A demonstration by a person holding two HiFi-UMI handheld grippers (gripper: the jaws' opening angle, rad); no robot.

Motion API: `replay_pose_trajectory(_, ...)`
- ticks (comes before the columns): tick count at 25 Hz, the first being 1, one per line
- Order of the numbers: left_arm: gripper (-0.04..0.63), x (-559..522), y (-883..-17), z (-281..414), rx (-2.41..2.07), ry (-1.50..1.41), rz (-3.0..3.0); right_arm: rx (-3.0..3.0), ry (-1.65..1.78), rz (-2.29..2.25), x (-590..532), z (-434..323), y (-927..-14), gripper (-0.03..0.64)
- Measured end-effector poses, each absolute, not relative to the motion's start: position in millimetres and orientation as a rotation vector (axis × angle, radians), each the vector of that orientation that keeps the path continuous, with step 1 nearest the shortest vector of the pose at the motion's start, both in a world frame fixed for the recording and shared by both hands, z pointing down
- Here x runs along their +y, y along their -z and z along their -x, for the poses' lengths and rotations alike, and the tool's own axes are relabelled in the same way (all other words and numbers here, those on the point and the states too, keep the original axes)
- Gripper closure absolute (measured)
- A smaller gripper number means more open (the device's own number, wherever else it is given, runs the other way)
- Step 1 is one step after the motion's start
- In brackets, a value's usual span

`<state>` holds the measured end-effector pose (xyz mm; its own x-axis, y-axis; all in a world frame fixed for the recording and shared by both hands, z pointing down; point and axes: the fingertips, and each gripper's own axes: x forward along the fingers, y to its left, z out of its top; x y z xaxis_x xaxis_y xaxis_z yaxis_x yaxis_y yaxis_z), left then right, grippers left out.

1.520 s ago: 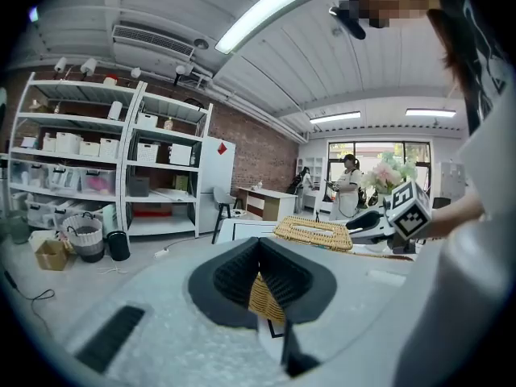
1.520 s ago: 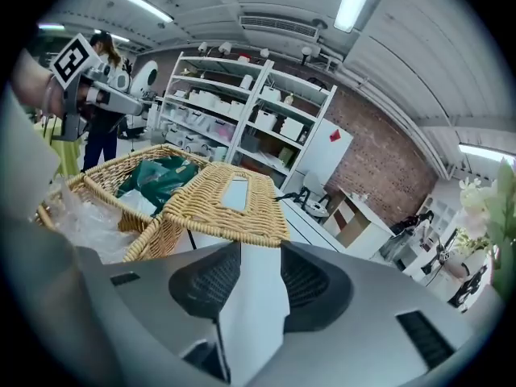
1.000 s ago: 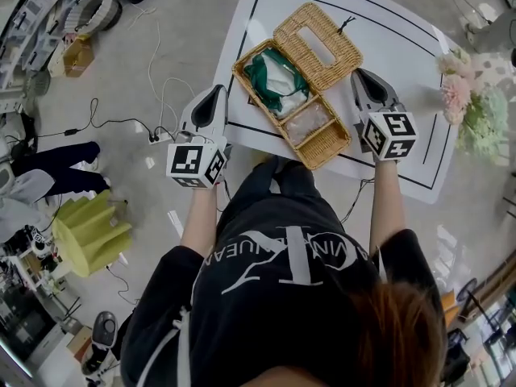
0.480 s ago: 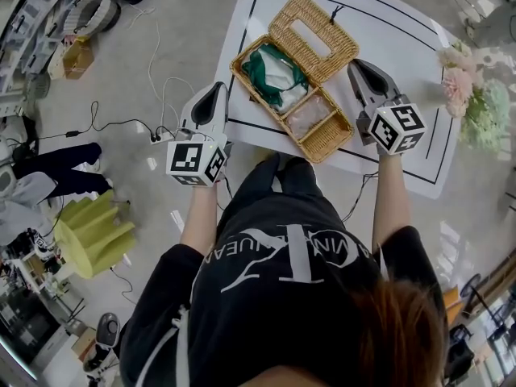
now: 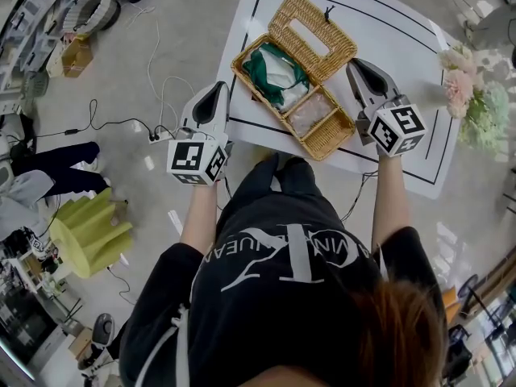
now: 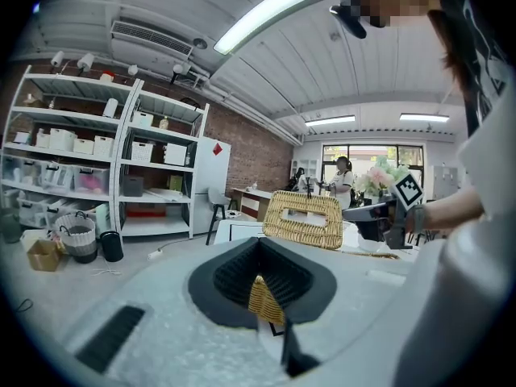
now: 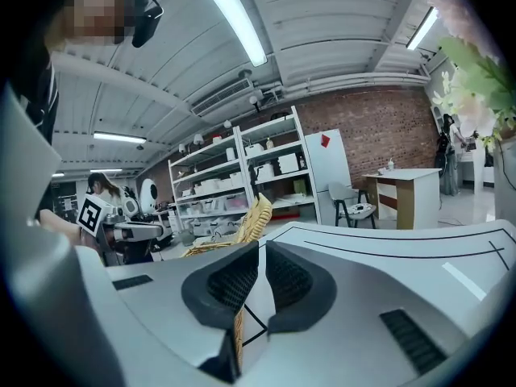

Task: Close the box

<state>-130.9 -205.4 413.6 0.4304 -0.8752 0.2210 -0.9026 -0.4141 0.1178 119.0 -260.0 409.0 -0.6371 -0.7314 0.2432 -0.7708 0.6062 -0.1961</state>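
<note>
Right gripper (image 5: 353,64) has risen beside the lid (image 5: 292,10), jaws closed, empty, likely to push it over; left gripper (image 5: 218,89), also closed, waits near the box (image 5: 326,139).

Black T-shirt (image 5: 242,321), white lettering (image 5: 284,261)

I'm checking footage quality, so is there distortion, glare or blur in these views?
Head view: wicker box sharp, evenly lit. Left gripper view: strong fisheye, dark corners, ceiling light glaring. Right gripper view: same fisheye, flowers washed out and soft at the edge.
</note>
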Motion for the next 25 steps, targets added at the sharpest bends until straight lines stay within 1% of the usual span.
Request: replay_pose_trajectory(25, 0.584, -208, -409, 131, -1.538, -0.156, -2.488, -2.714, -0.38, -1.222, -246, -104, -397, 0.603)
